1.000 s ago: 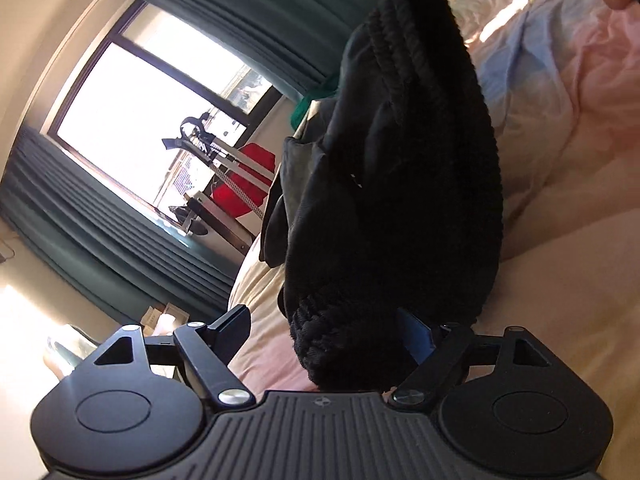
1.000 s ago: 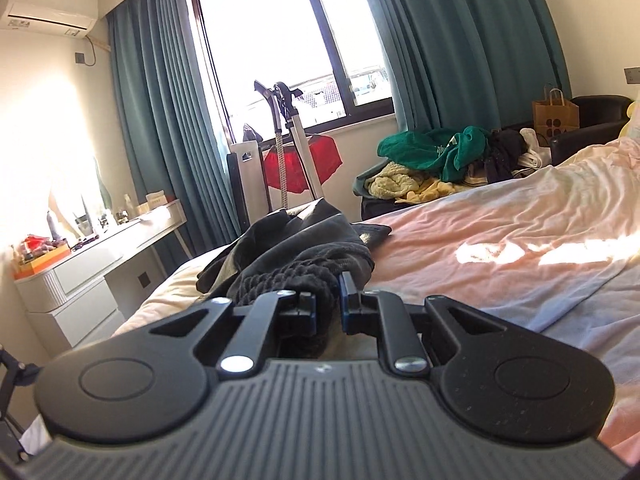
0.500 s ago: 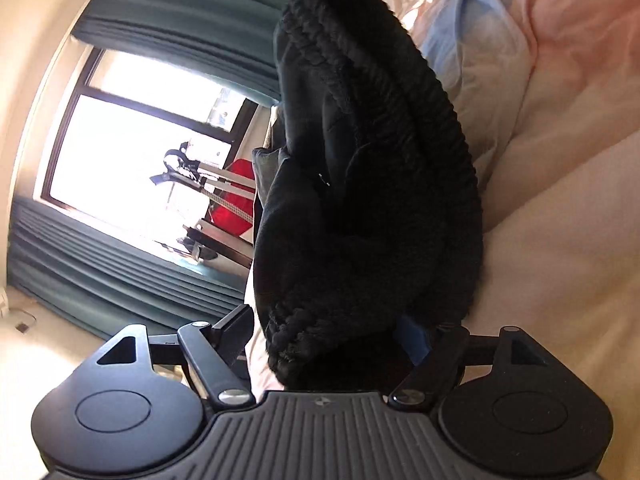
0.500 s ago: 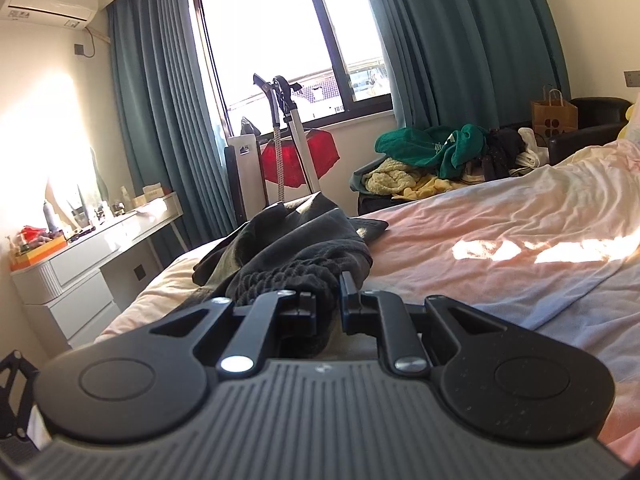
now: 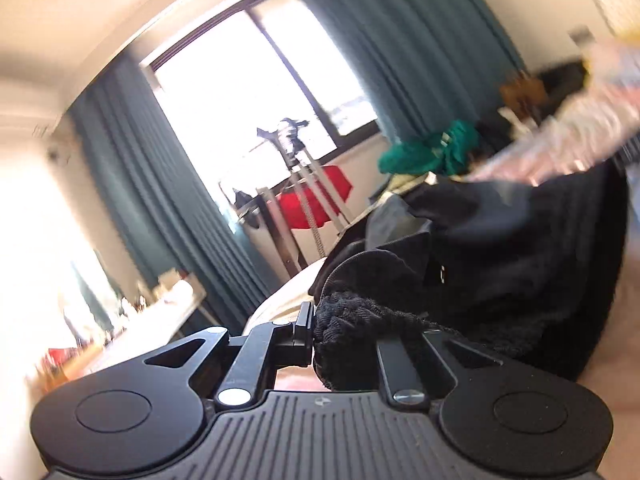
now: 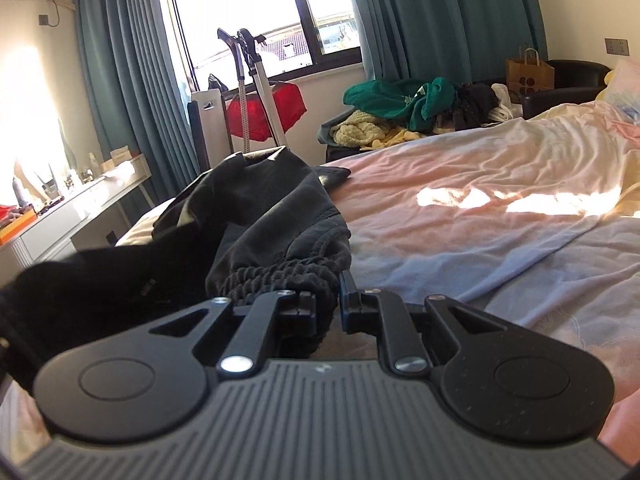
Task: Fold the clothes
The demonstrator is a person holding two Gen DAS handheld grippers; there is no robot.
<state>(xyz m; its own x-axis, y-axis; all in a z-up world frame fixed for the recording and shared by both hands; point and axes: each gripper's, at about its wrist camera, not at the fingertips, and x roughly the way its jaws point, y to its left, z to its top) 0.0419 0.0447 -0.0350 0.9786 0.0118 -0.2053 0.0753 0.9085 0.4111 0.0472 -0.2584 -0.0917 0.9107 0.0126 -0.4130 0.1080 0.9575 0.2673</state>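
With my left gripper [image 5: 352, 336] and right gripper [image 6: 329, 304] both pinching the black trousers' ribbed waistband [image 6: 280, 276] near the bed's [image 6: 460, 216] foot edge, I'd keep it taut and level.

A black ribbed-waistband garment [image 6: 276, 236] lies on a bed sheet [image 6: 460, 216] of pale pink, blue and yellow patches. Teal curtains [image 6: 120, 92] frame the window; a green garment [image 6: 400, 96] tops a distant pile.

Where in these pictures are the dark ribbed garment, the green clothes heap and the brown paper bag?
Dark ribbed knit garment [image 6: 280, 236], right wrist view, on its upper fabric.
Green clothes heap [image 6: 400, 98], right wrist view, on its middle.
Brown paper bag [image 6: 530, 74], right wrist view, on its front.
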